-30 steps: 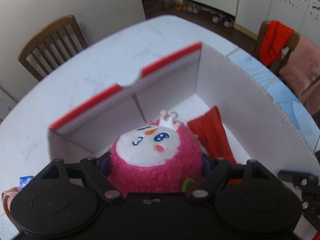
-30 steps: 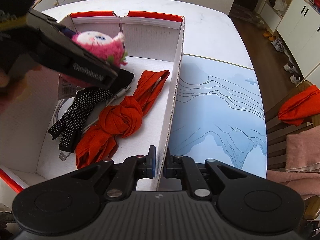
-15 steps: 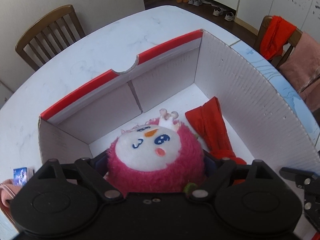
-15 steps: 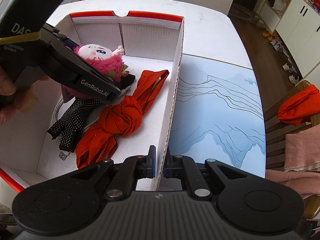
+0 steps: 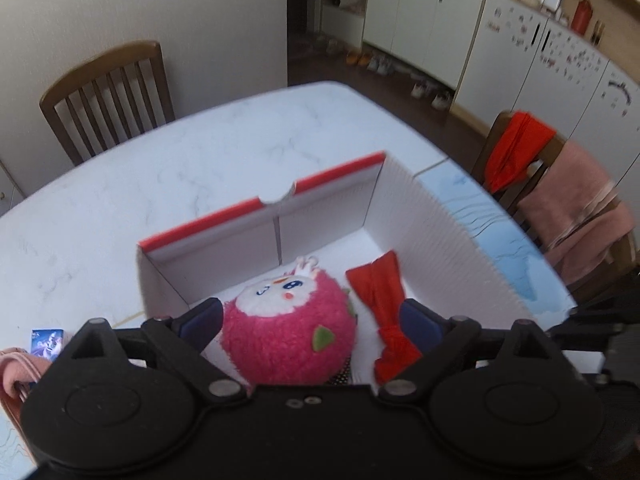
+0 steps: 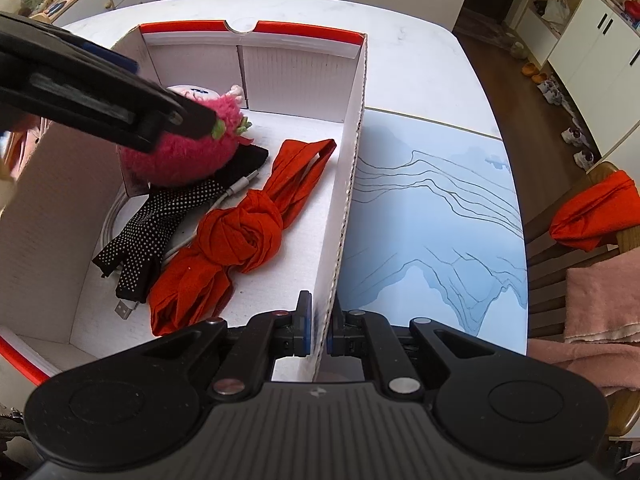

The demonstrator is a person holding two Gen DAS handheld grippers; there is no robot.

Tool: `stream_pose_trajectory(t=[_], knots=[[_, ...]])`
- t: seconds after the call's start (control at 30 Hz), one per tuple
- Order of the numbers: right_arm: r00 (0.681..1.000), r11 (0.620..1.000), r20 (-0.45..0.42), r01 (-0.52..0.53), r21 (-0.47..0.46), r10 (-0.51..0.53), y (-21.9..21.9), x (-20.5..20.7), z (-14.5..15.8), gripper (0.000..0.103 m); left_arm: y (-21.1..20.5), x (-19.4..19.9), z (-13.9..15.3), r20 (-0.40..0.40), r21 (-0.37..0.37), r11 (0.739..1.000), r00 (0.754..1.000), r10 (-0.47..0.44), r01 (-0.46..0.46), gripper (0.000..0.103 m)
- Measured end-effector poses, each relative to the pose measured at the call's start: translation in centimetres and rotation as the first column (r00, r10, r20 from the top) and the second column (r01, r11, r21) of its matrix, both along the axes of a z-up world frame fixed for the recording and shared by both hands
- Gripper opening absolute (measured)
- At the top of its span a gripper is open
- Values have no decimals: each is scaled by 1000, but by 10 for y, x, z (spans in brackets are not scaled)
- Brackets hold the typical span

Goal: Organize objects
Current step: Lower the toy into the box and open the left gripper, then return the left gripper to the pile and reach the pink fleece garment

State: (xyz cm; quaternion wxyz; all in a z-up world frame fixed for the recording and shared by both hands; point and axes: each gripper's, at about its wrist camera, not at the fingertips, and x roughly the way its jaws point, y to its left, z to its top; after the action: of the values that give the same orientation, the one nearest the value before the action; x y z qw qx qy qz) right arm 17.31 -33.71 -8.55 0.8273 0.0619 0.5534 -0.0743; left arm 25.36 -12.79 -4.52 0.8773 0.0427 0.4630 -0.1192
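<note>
The left gripper (image 5: 310, 320) points steeply down, its jaws just opened wide and clear of the toy between them. The right gripper (image 6: 318, 324) is clamped on the box's wall, also angled down.

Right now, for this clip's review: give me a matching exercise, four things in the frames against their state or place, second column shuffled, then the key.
Things:
1. pink plush toy
2. right gripper
3. red knotted cloth
4. left gripper

States:
A. lying on the box floor, beside the dotted black strap
B. fingers spread, pads clear of the toy
C. resting in the box, on top of black items
D. clamped on the white box's side wall

Pairs: 1-C, 2-D, 3-A, 4-B
</note>
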Motion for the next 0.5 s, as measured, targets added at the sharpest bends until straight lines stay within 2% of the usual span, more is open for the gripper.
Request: stream_pose_trajectory(t=[0.23, 0.5], knots=[[1000, 1000, -1, 3, -7, -3, 1, -1, 2, 6, 19, -27, 33, 97, -17, 1000, 995, 16, -15, 97], [1000, 1000, -2, 6, -3, -6, 1, 0, 2, 6, 61, -54, 52, 142, -49, 994, 985, 101, -95, 98]])
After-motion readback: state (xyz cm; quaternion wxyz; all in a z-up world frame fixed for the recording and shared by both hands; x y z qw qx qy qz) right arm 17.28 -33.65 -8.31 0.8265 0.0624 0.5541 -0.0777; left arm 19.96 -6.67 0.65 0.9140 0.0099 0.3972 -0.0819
